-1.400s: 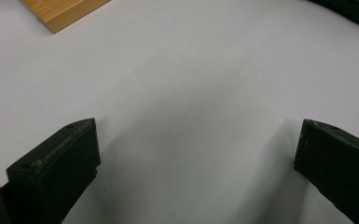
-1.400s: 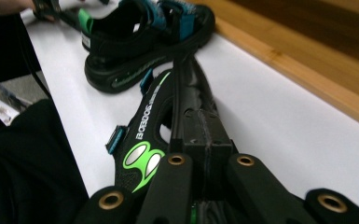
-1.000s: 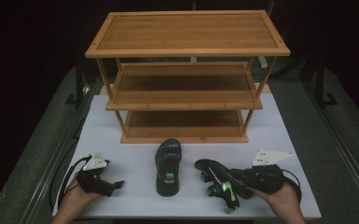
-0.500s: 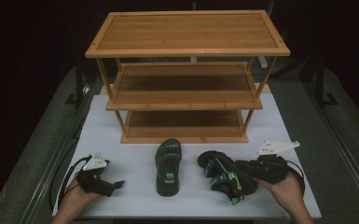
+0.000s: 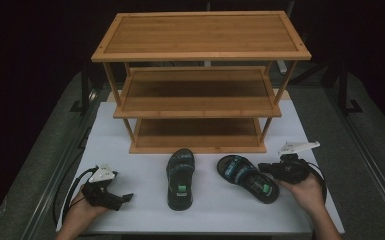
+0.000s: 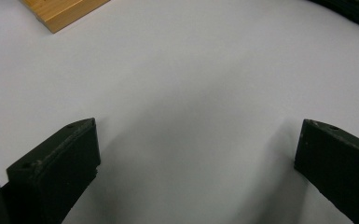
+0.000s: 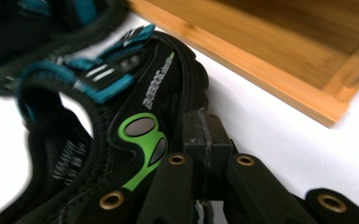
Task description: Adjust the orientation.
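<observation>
Bamboo rack (image 5: pixel 200 80), three shelves, stands at the far half of the white table (image 5: pixel 130 215); all shelves bare. Its bottom shelf edge shows as a wooden corner in the right gripper view (image 7: pixel 270 60) and the left gripper view (image 6: pixel 60 11).

Two black sandals with teal straps lie on the table in front of the rack. Left sandal (image 5: pixel 180 177) rests flat, toe toward the rack, untouched, about midway between the hands. Right sandal (image 5: pixel 247 177) lies angled, toe toward the rack's middle, heel toward the right hand (image 5: pixel 305 192).

Right gripper (image 5: pixel 272 170): jaws fully closed, pinching the outer side edge of the right sandal near its heel; in the right gripper view (image 7: pixel 207 140) the pads meet on the sole's rim beside the green logo patch.

Left gripper (image 5: pixel 122 199): rests low over bare table near the front left, jaws wide apart, nothing between them (image 6: pixel 196 154).
</observation>
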Demonstrator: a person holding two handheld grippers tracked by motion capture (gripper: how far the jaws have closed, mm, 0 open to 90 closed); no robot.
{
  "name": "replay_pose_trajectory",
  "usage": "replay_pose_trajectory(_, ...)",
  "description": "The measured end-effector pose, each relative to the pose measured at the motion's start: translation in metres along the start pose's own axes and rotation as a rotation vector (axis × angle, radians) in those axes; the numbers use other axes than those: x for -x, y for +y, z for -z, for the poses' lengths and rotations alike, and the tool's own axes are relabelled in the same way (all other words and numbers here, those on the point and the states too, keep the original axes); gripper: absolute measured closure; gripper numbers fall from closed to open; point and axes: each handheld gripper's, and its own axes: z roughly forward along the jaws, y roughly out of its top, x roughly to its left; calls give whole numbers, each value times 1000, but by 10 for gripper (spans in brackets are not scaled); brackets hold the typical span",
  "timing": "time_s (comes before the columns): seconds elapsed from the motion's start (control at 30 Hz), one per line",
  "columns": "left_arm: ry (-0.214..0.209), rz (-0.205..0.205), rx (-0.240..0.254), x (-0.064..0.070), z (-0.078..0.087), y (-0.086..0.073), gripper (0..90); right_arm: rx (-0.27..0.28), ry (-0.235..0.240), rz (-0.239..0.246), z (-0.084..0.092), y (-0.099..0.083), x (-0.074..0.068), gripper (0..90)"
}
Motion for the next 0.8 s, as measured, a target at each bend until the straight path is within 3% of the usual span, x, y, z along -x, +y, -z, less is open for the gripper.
replay_pose_trajectory(0.13, 1, 0, 0, 0, 0, 0, 0, -49, -11, -22, -13, -6, 10, 898)
replay_pose_trajectory(0.2, 1, 0, 1, 0, 0, 0, 0, -43, 18, -49, -14, -10, 16, 898)
replay_pose_trajectory(0.27, 2, 0, 1, 0, 0, 0, 0, -58, -2, -49, -15, -13, 18, 897)
replay_pose_trajectory(0.37, 1, 1, 2, 0, 0, 0, 0, -11, -30, -52, -6, -12, 21, 896)
replay_pose_trajectory(0.53, 1, -1, 0, 0, 0, 0, 0, 89, -55, -52, 20, -4, 21, 733)
replay_pose_trajectory(0.6, 1, 0, 2, 0, 0, 0, 0, 121, -25, -19, 30, 2, 16, 662)
replay_pose_trajectory(0.67, 2, -1, 2, 0, 0, 0, 0, 132, 35, 11, 34, 8, 11, 601)
replay_pose_trajectory(0.8, 1, 1, 4, 0, 0, 0, 0, 127, 123, 63, 27, 17, 2, 517)
